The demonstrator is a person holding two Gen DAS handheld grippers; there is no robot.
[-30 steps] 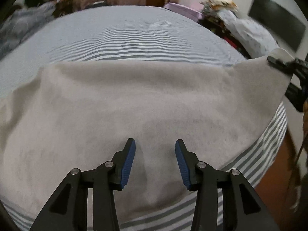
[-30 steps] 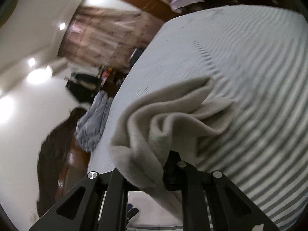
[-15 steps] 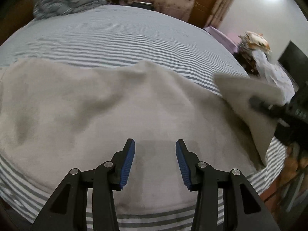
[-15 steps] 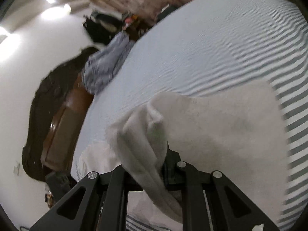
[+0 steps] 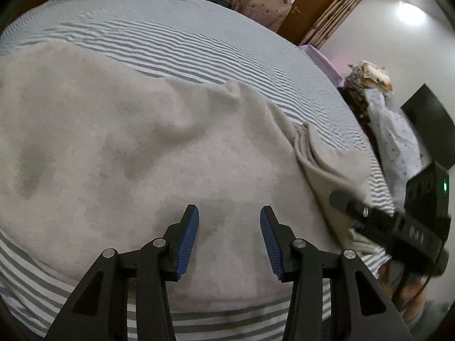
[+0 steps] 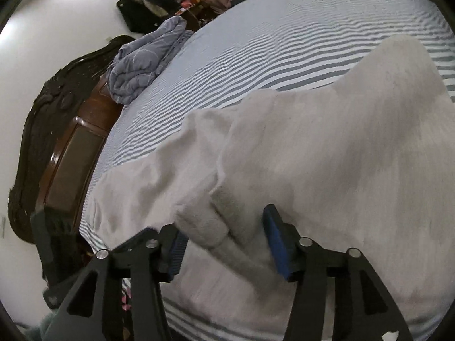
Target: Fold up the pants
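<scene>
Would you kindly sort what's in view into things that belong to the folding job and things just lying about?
Belongs to the job: pants, left gripper, right gripper, striped bed.

Just lying about: bundled quilt, headboard, door.

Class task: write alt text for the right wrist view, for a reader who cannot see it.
The right claw has just opened, its blue pads apart around a bunched fold of the pale grey fleece pants. The pants lie spread on a grey-and-white striped bedsheet.

Striped bed open beyond the pants, crumpled blanket and headboard bounding far end
</scene>
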